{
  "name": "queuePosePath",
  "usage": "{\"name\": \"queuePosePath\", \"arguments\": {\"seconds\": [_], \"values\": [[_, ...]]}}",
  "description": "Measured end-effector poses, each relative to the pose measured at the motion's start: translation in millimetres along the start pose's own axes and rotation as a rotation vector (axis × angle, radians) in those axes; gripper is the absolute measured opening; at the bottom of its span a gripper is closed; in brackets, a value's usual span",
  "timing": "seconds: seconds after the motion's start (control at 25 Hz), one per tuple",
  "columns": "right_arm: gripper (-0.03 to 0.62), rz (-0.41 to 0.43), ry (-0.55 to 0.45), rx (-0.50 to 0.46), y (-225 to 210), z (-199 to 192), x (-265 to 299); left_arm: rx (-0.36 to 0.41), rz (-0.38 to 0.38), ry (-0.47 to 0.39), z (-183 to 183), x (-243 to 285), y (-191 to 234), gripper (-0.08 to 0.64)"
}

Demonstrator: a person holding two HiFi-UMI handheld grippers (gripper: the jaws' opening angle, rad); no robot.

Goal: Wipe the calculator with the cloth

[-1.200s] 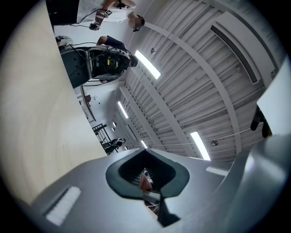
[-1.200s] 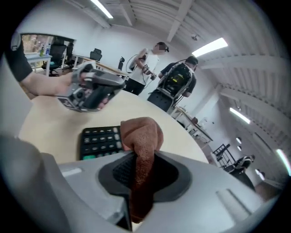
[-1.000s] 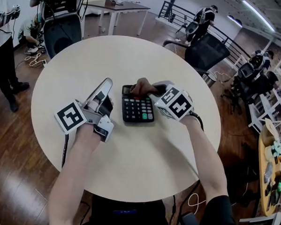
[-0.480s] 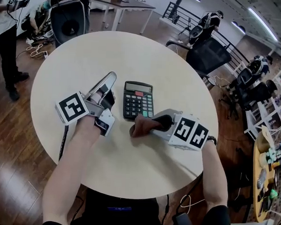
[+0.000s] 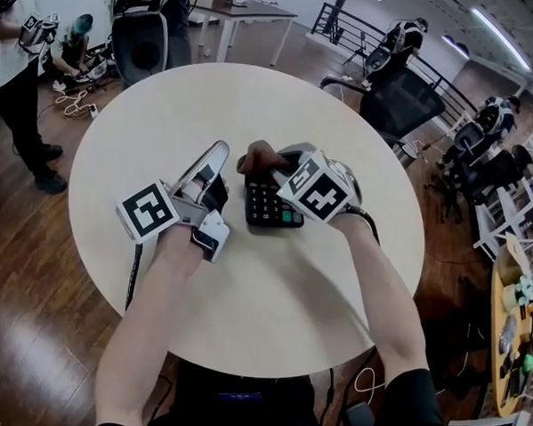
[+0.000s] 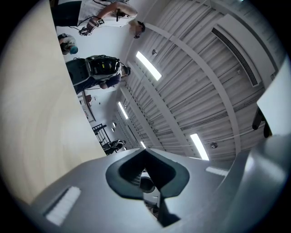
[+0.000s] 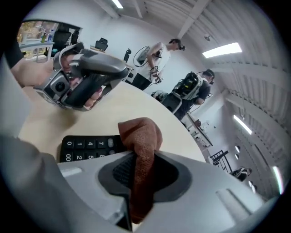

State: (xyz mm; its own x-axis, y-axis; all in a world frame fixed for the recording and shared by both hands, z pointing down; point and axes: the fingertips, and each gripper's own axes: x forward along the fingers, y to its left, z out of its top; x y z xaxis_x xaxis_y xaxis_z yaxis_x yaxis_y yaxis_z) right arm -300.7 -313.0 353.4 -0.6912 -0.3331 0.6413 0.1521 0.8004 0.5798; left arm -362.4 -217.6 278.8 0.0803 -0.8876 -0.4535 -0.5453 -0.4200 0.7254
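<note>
A black calculator (image 5: pixel 268 208) lies flat in the middle of the round table (image 5: pixel 278 324). My right gripper (image 5: pixel 267 168) is shut on a brown cloth (image 5: pixel 257 158), which hangs over the calculator's far end and hides its display. In the right gripper view the cloth (image 7: pixel 142 145) is pinched between the jaws, with the calculator's keys (image 7: pixel 86 148) just beyond. My left gripper (image 5: pixel 218 153) rests on the table to the left of the calculator, tilted up, shut and empty. In its own view the left gripper (image 6: pixel 145 151) faces the ceiling.
Office chairs stand beyond the table at the far left (image 5: pixel 137 45) and far right (image 5: pixel 393 94). People stand at the left (image 5: pixel 20 79), with cables on the wooden floor (image 5: pixel 72 104). A desk (image 5: pixel 232 14) stands further back.
The right gripper swept the cloth down off the calculator's near end half a second ago and has come back up to its far end. The left gripper has stayed put.
</note>
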Motion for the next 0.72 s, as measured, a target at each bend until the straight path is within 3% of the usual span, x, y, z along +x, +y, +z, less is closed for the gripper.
{"name": "queuePosePath", "arguments": {"seconds": [0.28, 0.52, 0.6, 0.72], "values": [[0.067, 0.212, 0.048, -0.078, 60, -11, -37, -0.009, -0.001, -0.005, 1, 1, -2, -0.009], [0.067, 0.478, 0.006, -0.12, 121, -24, -83, -0.006, 0.003, -0.01, 2, 5, 2, -0.009], [0.067, 0.441, -0.033, -0.081, 107, -17, -80, -0.007, 0.002, -0.007, 5, 3, 5, -0.009], [0.067, 0.172, -0.109, 0.055, 37, -2, -60, -0.011, 0.0, -0.002, 6, 0, 3, -0.009]]}}
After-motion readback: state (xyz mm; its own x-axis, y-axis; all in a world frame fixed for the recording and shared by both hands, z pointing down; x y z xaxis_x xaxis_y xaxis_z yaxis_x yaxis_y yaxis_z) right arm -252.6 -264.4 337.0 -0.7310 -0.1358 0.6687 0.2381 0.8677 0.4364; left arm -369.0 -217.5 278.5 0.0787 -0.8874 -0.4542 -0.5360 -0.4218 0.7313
